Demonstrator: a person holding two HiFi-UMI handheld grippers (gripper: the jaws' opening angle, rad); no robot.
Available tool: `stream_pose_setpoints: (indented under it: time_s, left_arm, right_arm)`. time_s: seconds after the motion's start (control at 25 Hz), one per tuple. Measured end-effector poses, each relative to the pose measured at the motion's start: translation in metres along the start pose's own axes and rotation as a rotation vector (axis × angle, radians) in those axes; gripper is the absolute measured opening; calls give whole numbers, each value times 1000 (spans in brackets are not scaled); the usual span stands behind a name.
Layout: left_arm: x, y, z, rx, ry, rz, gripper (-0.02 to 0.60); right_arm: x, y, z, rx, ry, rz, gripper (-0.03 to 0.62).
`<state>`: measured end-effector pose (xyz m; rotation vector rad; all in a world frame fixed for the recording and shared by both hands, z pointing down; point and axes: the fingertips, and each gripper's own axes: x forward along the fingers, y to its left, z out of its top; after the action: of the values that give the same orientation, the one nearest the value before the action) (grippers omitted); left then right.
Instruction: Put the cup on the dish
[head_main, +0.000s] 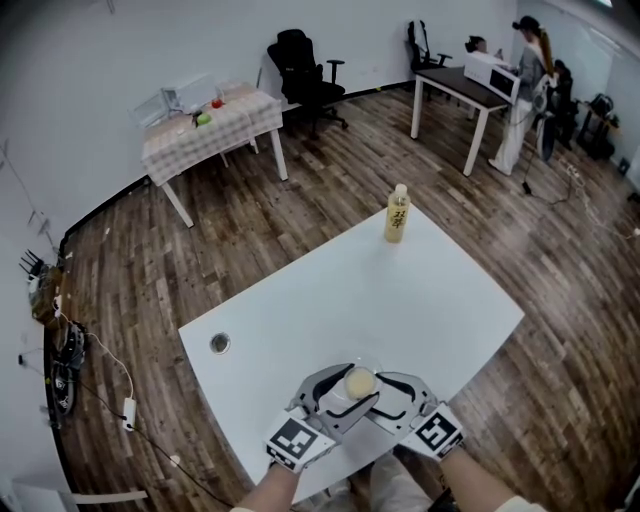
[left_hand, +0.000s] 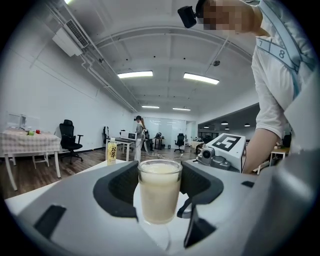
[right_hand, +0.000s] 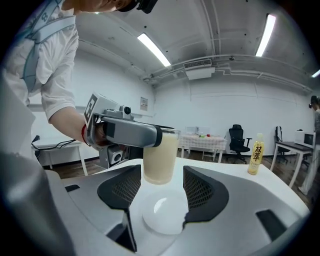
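A clear cup (head_main: 360, 382) full of creamy liquid hangs upright over the near part of the white table (head_main: 330, 290). My left gripper (head_main: 347, 392) is shut on it, a pad on each side of the glass (left_hand: 159, 190). In the right gripper view the cup (right_hand: 160, 157) floats just above and slightly beyond a small round white dish (right_hand: 162, 215). That dish lies between the jaws of my right gripper (right_hand: 161, 197), whose tips touch its rim. From the left gripper view the dish (left_hand: 155, 234) shows below the cup. Both grippers meet nose to nose.
A yellow tea bottle (head_main: 397, 213) stands at the table's far edge. A round cable hole (head_main: 219, 343) sits at the left of the tabletop. The near table edge runs just under the grippers. Across the wooden floor are a cloth-covered table (head_main: 210, 125), office chairs and people at a desk (head_main: 525, 90).
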<state>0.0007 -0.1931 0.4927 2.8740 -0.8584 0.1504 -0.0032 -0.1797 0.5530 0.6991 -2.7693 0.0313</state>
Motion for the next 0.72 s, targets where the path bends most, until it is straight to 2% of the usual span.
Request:
stream_pose_setpoints:
  time_s: [0.24,0.4,0.6,0.72]
  left_arm:
    - [8,15,-32,-2,21,5,265]
    - [12,25,-47,-32,19,24,265]
    - [15,29,-59,-58,30,34,265]
    - [16,34,-66,-60,47,35,265]
  right_arm:
    - [-11,-12,-29,86,58,-26,264]
    - [-3,-16,-47,132,100,-34,264]
    - [27,-15,-43,100,60,-71,264]
    - [45,-16,-39,62,54,-52,264]
